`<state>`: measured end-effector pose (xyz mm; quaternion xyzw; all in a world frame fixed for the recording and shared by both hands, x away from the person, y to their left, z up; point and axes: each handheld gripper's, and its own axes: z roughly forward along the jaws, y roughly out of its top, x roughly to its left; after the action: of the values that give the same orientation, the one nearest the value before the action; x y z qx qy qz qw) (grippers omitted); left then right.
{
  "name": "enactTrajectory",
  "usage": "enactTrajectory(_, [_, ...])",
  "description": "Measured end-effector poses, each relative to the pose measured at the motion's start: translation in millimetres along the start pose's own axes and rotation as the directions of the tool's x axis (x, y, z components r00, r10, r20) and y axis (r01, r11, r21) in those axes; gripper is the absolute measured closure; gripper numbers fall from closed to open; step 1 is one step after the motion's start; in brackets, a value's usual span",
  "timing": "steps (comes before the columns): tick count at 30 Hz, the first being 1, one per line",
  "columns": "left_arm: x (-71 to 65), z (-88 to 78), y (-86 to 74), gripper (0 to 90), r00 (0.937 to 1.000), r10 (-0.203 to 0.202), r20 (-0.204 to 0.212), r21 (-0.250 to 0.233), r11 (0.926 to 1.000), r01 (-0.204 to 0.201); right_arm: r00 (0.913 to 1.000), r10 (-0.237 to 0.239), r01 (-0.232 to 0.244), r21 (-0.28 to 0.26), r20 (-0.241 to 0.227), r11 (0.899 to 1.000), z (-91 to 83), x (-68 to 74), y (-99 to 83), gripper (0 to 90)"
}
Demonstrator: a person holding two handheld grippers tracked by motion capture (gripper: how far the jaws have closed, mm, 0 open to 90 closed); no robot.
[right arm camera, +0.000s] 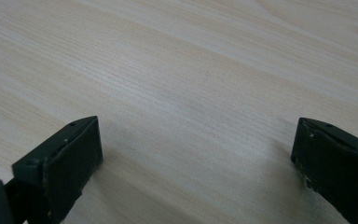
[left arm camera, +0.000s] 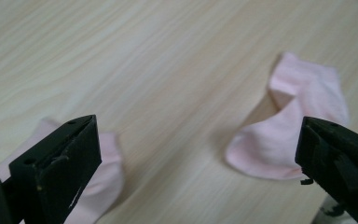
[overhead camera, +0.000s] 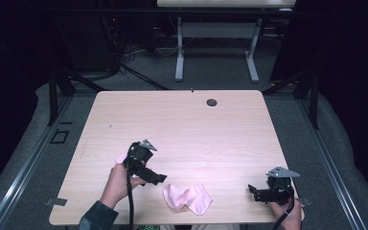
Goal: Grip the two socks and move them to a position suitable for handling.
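With both jaws apart, the left claw [overhead camera: 160, 178] hovered beside the crumpled pink sock [overhead camera: 188, 198] near the bench [overhead camera: 182, 120] front edge, so it should probably lower onto a raised fold before closing, while the right claw [overhead camera: 252, 189] waited wide apart.

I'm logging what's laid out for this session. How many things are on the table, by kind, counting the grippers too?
Pink socks: 2, one near the front edge and one partly under the left gripper
Grippers: 2, left gripper and right gripper, both open
Total: 4
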<state>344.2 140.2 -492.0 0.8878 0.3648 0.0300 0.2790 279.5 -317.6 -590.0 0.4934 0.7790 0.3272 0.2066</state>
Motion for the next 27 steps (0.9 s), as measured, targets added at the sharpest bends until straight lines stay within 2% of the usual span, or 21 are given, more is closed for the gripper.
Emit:
enactTrajectory(2, [17.5, -4.3, -6.8, 0.0, 0.9991, -0.043, -0.003, -0.002, 0.9991, 0.043, 1.0000, 0.000, 0.000, 0.000, 0.000, 1.000, 0.0, 0.0, 0.0, 0.9])
enactTrajectory(5, [39.0, -5.8, -15.1, 0.0, 0.9942, -0.100, -0.039, 0.014, 0.9948, 0.101, 1.0000, 0.000, 0.000, 0.000, 0.000, 1.000, 0.0, 0.0, 0.0, 0.9])
enactTrajectory(7, [52.9, -3.7, -21.1, 0.1, 0.9856, -0.152, -0.074, 0.027, 0.9876, 0.154, 1.0000, 0.001, -0.001, -0.001, 0.002, 1.000, 0.1, 0.0, 0.0, 0.9])
enactTrajectory(9, [66.0, -0.9, -27.0, 2.7, 0.9764, -0.186, -0.109, 0.040, 0.9806, 0.192, 1.0000, 0.001, -0.001, -0.003, 0.002, 1.000, 0.3, -0.1, 0.0, 1.0])
enactTrajectory(11, [78.9, 5.5, -33.8, 8.0, 0.9628, -0.228, -0.146, 0.058, 0.9696, 0.238, 1.0000, 0.001, -0.001, -0.003, 0.002, 1.000, 0.4, -0.1, 0.0, 1.0])
enactTrajectory(13, [84.4, 10.9, -38.1, 11.6, 0.9527, -0.255, -0.165, 0.064, 0.9612, 0.269, 1.0000, 0.000, 0.000, -0.003, 0.002, 1.000, 0.4, -0.2, 0.0, 1.0])
enactTrajectory(15, [90.2, 17.1, -43.2, 17.4, 0.9456, -0.275, -0.174, 0.077, 0.9535, 0.291, 1.0000, 0.001, -0.001, -0.003, 0.002, 1.000, 0.4, -0.2, 0.0, 1.0])
enactTrajectory(17, [91.7, 21.4, -47.0, 24.1, 0.9410, -0.285, -0.183, 0.075, 0.9504, 0.302, 1.0000, 0.001, -0.001, -0.003, 0.002, 1.000, 0.3, -0.1, 0.0, 1.0])
enactTrajectory(18, [92.1, 22.3, -48.1, 27.1, 0.9450, -0.270, -0.184, 0.077, 0.9546, 0.288, 1.0000, 0.001, -0.001, -0.003, 0.003, 1.000, 0.3, -0.1, 0.0, 1.0])
enactTrajectory(19, [91.4, 23.2, -48.9, 29.9, 0.9432, -0.271, -0.192, 0.070, 0.9548, 0.289, 1.0000, 0.001, -0.001, -0.003, 0.003, 1.000, 0.3, -0.1, 0.0, 1.0])
enactTrajectory(23, [90.1, 24.4, -49.9, 43.6, 0.9437, -0.242, -0.225, 0.073, 0.9617, 0.264, 1.0000, -0.007, 0.007, 0.000, 0.006, 1.000, 0.6, -0.5, 0.7, 1.1])
enactTrajectory(27, [88.7, 24.4, -51.0, 53.1, 0.9409, -0.212, -0.264, 0.075, 0.9679, 0.240, 1.0000, -0.006, 0.006, 0.000, 0.007, 1.000, 0.7, -0.4, 0.8, 1.1])
